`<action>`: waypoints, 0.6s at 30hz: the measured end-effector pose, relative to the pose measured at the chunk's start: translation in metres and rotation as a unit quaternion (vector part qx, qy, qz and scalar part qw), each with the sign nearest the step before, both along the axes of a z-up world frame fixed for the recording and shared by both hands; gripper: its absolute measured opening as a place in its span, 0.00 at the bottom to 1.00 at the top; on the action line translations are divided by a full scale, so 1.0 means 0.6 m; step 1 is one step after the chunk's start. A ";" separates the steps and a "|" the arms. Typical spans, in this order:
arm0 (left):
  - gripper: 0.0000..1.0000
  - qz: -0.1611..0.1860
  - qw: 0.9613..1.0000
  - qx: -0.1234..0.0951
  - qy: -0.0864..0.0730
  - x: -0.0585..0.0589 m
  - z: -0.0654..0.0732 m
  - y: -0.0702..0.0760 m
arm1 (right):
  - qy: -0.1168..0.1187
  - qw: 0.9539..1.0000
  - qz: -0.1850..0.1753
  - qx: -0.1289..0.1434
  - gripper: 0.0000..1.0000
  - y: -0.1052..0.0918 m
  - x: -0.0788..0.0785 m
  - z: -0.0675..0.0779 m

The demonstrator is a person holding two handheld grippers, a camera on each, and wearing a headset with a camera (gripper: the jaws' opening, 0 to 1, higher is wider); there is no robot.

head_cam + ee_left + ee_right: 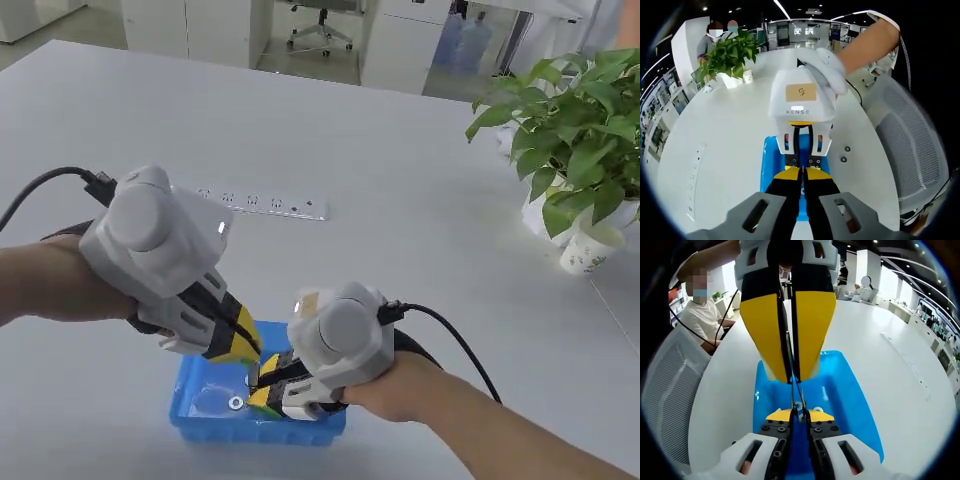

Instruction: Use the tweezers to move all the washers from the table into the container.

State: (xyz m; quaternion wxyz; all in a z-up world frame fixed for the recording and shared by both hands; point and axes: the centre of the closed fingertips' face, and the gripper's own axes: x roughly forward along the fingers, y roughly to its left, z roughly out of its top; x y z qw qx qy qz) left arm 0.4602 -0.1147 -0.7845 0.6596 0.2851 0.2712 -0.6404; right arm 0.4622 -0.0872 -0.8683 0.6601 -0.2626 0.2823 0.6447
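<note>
Both grippers are nose to nose over the blue container [190, 395]! The left gripper [245, 350] leans in from the container's far-left side. Its broad yellow-capped fingers [812, 330] are pressed to a slit on the tweezers [789, 355], two thin dark blades running down toward the container floor. The right gripper [265, 385] faces it from the near side, its own fingers [821, 416] drawn in just as tight around the blades' lower end. It looks like a pinch: one gripper carrying, the other squeezing.

One washer [236, 403], a small flat silvery ring, lies on the container's glossy plastic floor, just beside the tips. Two more washers [847, 148] sit on the matte white tabletop [380, 150], near the container's side. A white power strip [265, 203] lies well beyond the container.

This reads as the drop. To do it well, ease the squeeze only while the tips are low inside the walls, so a hard little ring can't bounce off the smooth plastic. For the next pick, come in flat and catch the ring by its edge, because thin metal slides easily on a slick surface.
</note>
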 end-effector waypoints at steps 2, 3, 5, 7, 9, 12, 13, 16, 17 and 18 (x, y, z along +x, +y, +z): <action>0.04 0.000 1.000 0.000 0.000 0.000 0.002 0.000 | -0.001 1.000 -0.002 0.002 0.11 0.000 0.000 0.002; 0.04 -0.001 1.000 0.000 -0.001 -0.001 0.003 0.000 | -0.001 1.000 -0.002 0.002 0.11 0.000 0.000 0.003; 0.04 -0.001 1.000 -0.001 -0.001 -0.001 0.005 -0.001 | -0.002 1.000 -0.003 0.004 0.12 0.000 0.000 0.005; 0.04 -0.001 1.000 -0.001 -0.002 -0.001 0.007 -0.001 | -0.004 1.000 -0.004 0.006 0.12 -0.001 0.000 0.008; 0.04 -0.001 1.000 -0.002 -0.004 -0.002 0.011 -0.001 | -0.006 1.000 -0.005 0.008 0.12 -0.001 0.000 0.012; 0.04 -0.002 1.000 -0.003 -0.005 -0.004 0.017 -0.002 | -0.009 1.000 -0.005 0.011 0.12 -0.001 0.000 0.016; 0.04 -0.002 1.000 -0.004 -0.005 -0.004 0.018 -0.001 | -0.010 1.000 -0.005 0.012 0.12 -0.001 -0.001 0.018; 0.04 -0.002 1.000 -0.006 -0.006 -0.006 0.026 -0.001 | -0.012 1.000 -0.005 0.015 0.12 -0.001 -0.002 0.024; 0.04 -0.001 1.000 -0.008 -0.005 -0.006 0.030 -0.001 | -0.016 1.000 -0.005 0.015 0.12 -0.001 -0.002 0.027; 0.04 -0.001 1.000 -0.008 -0.006 -0.007 0.032 -0.001 | -0.017 1.000 -0.006 0.016 0.13 -0.001 -0.002 0.029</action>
